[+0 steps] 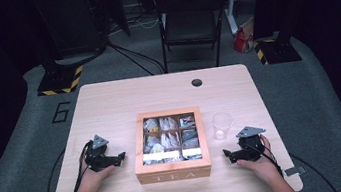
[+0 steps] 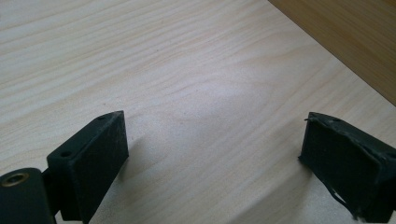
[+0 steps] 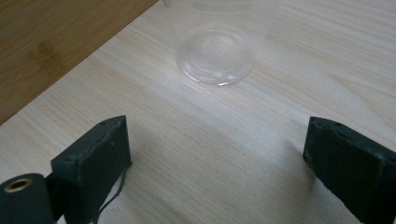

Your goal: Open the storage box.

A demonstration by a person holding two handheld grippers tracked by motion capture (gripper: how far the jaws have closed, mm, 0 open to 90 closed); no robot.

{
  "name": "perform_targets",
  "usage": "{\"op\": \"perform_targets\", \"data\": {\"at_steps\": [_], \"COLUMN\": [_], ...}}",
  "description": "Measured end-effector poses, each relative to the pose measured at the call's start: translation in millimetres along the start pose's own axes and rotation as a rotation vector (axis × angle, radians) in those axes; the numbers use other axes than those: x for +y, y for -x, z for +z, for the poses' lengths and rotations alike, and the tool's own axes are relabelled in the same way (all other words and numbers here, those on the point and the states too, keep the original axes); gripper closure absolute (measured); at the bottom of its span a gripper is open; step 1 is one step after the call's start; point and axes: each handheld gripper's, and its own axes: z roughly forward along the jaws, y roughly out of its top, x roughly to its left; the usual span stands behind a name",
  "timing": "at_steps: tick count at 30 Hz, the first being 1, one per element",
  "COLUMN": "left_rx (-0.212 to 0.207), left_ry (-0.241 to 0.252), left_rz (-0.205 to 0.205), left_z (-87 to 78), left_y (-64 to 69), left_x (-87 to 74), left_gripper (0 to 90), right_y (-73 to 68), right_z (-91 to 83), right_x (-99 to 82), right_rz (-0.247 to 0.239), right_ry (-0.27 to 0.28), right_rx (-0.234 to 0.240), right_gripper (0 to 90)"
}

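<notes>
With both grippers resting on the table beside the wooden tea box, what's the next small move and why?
Probably lift the left gripper toward the front edge of the glass-lidded wooden tea box to raise the lid. The lid looks closed over the tea bags, both grippers are open and empty, and the right gripper sits near the clear plastic cup, apart from it, ready to steady it later.

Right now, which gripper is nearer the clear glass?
Right. The right gripper sits just in front of the clear glass; the left gripper lies across the tea box from it.
</notes>
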Motion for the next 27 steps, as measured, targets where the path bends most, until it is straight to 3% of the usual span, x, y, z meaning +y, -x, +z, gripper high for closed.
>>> {"op": "perform_targets", "data": {"at_steps": [4, 27], "left_rx": [0.004, 0.009], "left_ry": [0.011, 0.018], "left_rz": [-0.019, -0.029], "left_z": [0.8, -1.1], "left_y": [1.3, 1.3], "left_x": [0.0, -1.3], "left_gripper": [7.2, 9.4], "right_y": [-0.6, 0.0], "right_z": [0.0, -0.7], "right_x": [-0.6, -1.3], "right_rz": [0.002, -0.005], "right_ry": [0.004, 0.004], "right_rx": [0.001, 0.005], "right_gripper": [6.1, 6.1]}}
